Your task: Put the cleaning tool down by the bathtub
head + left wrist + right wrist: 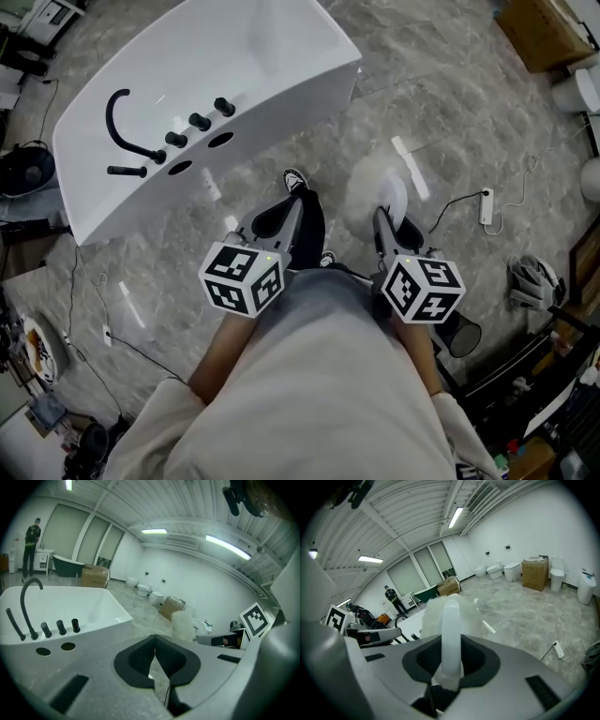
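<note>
A white freestanding bathtub (84, 187) with a black curved faucet (117, 122) stands on the marble floor at the upper left; the left gripper view shows it too (117, 619). My right gripper (386, 225) is shut on the white handle (451, 634) of the cleaning tool, whose fluffy white head (370, 187) sticks out past the jaws over the floor, right of the tub. The left gripper view has that head (183, 623) at mid right. My left gripper (281, 217) is held beside it, its jaws (155, 641) shut with nothing between them.
A white power strip (486, 204) with its cable lies on the floor to the right. Cardboard boxes (544, 33) stand at the upper right, and a black bin (461, 336) near my right side. My shoe (295, 178) is between the grippers. A person (32, 541) stands far off.
</note>
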Motion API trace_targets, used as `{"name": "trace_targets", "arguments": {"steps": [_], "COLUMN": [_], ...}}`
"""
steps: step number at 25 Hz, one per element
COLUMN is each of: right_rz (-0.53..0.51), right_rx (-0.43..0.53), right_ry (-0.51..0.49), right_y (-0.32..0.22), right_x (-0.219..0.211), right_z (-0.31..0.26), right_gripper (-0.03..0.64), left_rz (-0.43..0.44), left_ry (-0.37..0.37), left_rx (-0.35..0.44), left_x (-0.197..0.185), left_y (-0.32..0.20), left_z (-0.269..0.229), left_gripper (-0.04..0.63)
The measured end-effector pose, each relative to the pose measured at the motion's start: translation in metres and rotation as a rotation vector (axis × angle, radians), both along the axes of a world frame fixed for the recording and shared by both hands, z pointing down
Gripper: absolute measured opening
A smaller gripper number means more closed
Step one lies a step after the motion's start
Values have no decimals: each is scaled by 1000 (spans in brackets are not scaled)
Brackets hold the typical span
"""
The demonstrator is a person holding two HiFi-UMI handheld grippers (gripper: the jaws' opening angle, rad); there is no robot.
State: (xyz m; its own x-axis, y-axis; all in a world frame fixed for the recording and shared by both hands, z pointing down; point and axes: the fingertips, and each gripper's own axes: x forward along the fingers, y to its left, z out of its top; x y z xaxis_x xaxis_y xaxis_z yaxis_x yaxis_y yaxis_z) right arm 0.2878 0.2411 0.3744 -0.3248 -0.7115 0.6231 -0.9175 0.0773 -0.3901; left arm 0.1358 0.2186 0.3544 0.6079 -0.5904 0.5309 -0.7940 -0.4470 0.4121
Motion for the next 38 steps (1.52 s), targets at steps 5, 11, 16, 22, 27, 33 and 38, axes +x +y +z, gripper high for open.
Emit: {"name": "trace_targets", "arguments": {"steps": [5, 11, 16, 22, 27, 33, 38], "right_rz": [-25, -29, -63, -127, -151, -195, -243], "right_rx": [-10, -38, -41, -31, -30, -22, -29], "right_ry": [-1, 8, 10, 15, 13, 39, 54], "right_y": [-58, -127, -183, -236, -267, -290, -302], "right_x": [-23, -41, -59, -89, -105, -116, -129], "right_z": [-2, -2, -5, -9, -12, -11, -9], "right_gripper": [78, 78, 78, 78, 78, 78, 78], "left_rz": [-26, -37, -68, -104, -124, -137, -157], "left_ry": [-10, 2, 16, 33, 45, 59, 65], "left_rx": [-8, -17, -3, 16, 10, 36, 23], "left_x": [-24, -43, -61, -86, -102, -114, -127], "left_y": [-61, -130, -185, -235, -261, -279, -283], "left_z": [0, -5, -11, -15, -12, -12, -10], "left_gripper": [6, 6, 6, 6, 6, 6, 8]}}
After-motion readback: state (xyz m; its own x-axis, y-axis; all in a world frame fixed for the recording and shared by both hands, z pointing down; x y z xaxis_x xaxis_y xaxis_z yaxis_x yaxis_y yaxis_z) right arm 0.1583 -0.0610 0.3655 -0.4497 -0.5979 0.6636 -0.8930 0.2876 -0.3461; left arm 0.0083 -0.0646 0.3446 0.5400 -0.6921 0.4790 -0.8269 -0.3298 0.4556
